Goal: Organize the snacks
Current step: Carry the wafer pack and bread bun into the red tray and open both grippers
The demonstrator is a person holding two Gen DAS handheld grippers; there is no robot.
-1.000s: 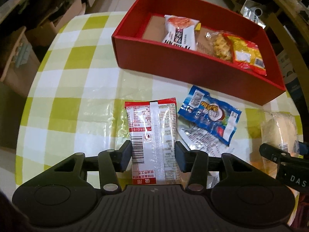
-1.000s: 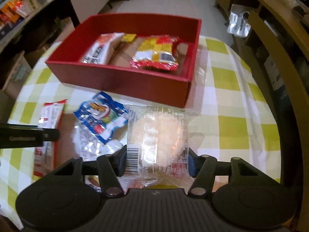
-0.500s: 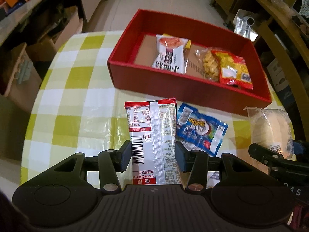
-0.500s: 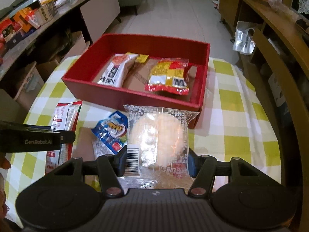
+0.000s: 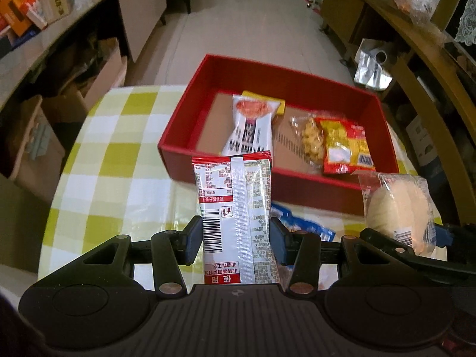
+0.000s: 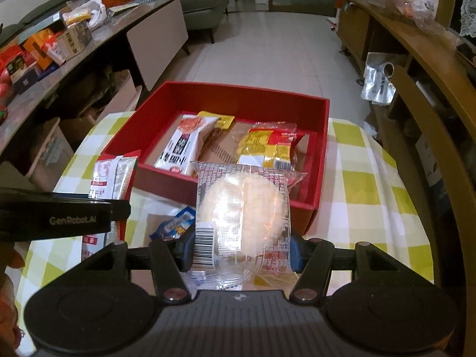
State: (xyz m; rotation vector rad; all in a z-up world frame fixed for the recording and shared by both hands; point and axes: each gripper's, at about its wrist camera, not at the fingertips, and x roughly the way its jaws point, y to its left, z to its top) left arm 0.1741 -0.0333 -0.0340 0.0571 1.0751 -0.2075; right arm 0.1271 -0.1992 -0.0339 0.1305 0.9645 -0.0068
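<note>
Both packets have risen off the checked tablecloth (image 5: 119, 160) since a second ago, and the red box (image 5: 300, 184) now sits lower in each view, with more of the room behind showing. The left gripper (image 5: 235, 241) is clamped on a red-and-white snack packet (image 5: 235, 208), held upright, its top edge overlapping the box's near wall in the picture. The right gripper (image 6: 241, 250) is clamped on a clear-wrapped pale round cake (image 6: 241, 205), likewise in front of the near wall. Inside the box lie a white packet with an orange top (image 5: 253, 128), a yellow packet (image 5: 261, 98) under its far end, a clear bag of yellow pieces (image 5: 311, 139) and a red-and-yellow packet (image 5: 346, 148). A blue packet (image 5: 303, 226) lies on the cloth between the grippers, partly hidden. Cardboard boxes (image 5: 98, 68) stand under the counter at left; a wooden chair back (image 6: 428, 125) curves beside the table on the right.
</note>
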